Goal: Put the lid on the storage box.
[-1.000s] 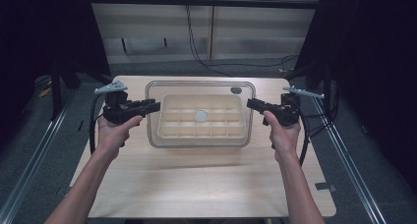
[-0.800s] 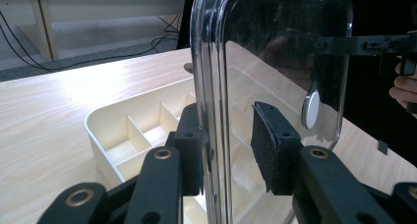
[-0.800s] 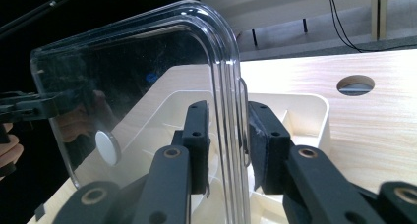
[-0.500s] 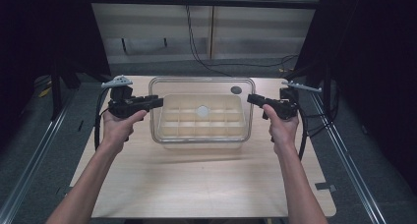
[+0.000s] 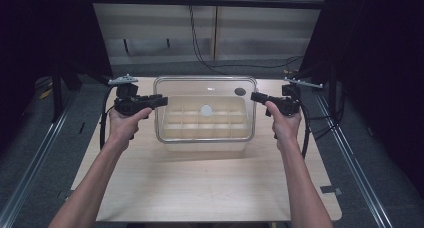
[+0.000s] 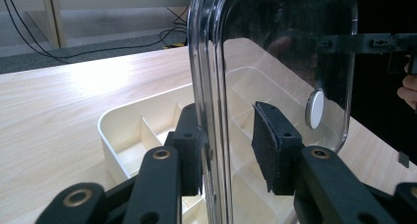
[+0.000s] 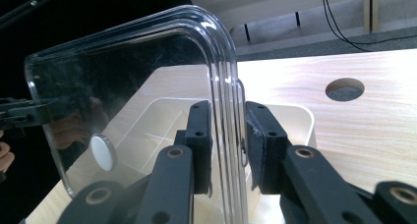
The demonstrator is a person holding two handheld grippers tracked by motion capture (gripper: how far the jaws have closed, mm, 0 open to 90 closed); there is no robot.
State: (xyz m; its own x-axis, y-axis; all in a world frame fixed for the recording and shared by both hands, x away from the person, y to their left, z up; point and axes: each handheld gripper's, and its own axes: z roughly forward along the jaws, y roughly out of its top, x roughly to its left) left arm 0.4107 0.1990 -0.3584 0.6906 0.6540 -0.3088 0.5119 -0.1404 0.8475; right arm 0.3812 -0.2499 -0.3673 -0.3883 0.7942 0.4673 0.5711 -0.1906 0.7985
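Note:
A clear plastic lid (image 5: pixel 190 94) with a white round knob (image 5: pixel 206 109) hangs level above a cream tray (image 5: pixel 205 147) divided into several compartments. My left gripper (image 5: pixel 162 100) is shut on the lid's left edge, and my right gripper (image 5: pixel 254 96) is shut on its right edge. In the left gripper view the jaws (image 6: pixel 228 150) straddle the lid's rim (image 6: pixel 206 62), with the tray (image 6: pixel 123 135) below. In the right gripper view the jaws (image 7: pixel 228 145) pinch the lid's curved rim (image 7: pixel 223 71) over the tray (image 7: pixel 290 116).
The tray rests on a light wooden table (image 5: pixel 200 188) with a round hole (image 7: pixel 344 89) near its far right. Metal rails (image 5: pixel 30 163) run along both sides of the table. Cables trail from both grippers.
Both grippers have risen and moved away from the person, carrying the lid up off the tray. The tray has stayed on the table.

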